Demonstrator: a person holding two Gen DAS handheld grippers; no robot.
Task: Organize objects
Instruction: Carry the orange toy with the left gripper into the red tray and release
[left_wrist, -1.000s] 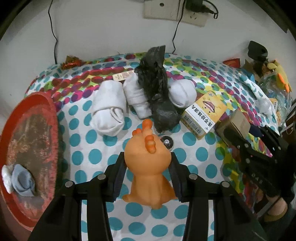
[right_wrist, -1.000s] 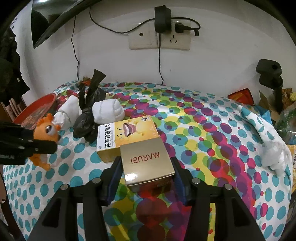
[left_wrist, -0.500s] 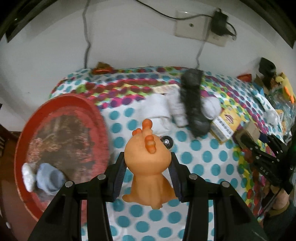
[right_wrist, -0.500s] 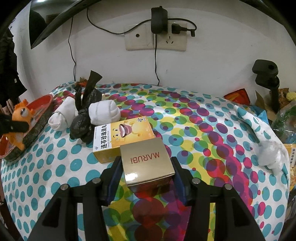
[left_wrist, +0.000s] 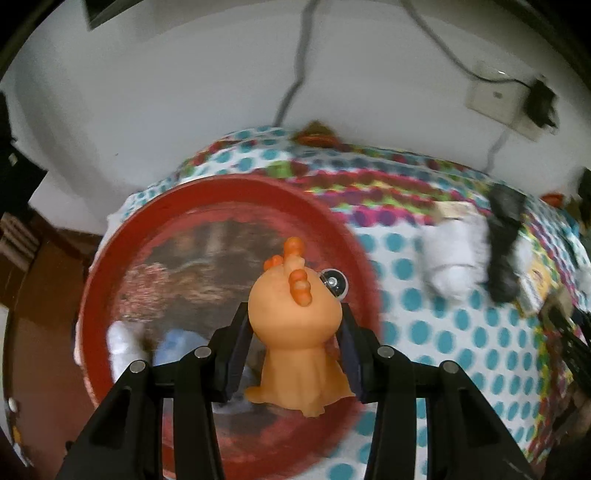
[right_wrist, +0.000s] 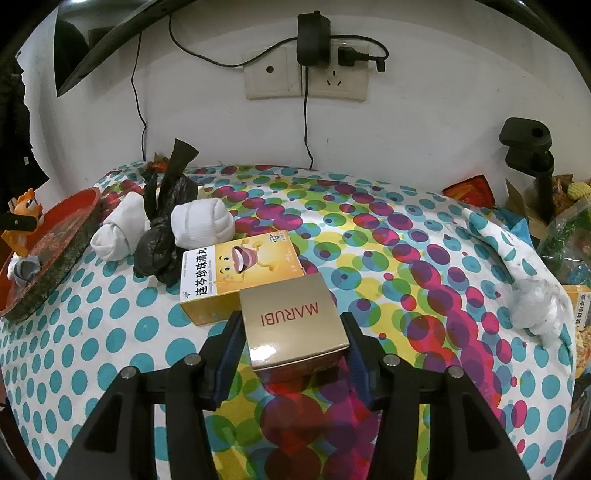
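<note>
Over the red tray (left_wrist: 354, 236), the left hand-held gripper (left_wrist: 295, 347) is squeezing an orange toy (left_wrist: 295, 325), likely to drop it in; the right hand-held gripper (right_wrist: 293, 339) is gripping a gold box (right_wrist: 291, 325).

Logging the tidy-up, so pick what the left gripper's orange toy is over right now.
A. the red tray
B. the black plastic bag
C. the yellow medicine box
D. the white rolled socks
A: in the left wrist view the orange toy, clamped in the left gripper, hangs over the red tray.

Red tray (left_wrist: 343, 236) centre bare; rolled socks (left_wrist: 122, 343) crowd near rim.
</note>
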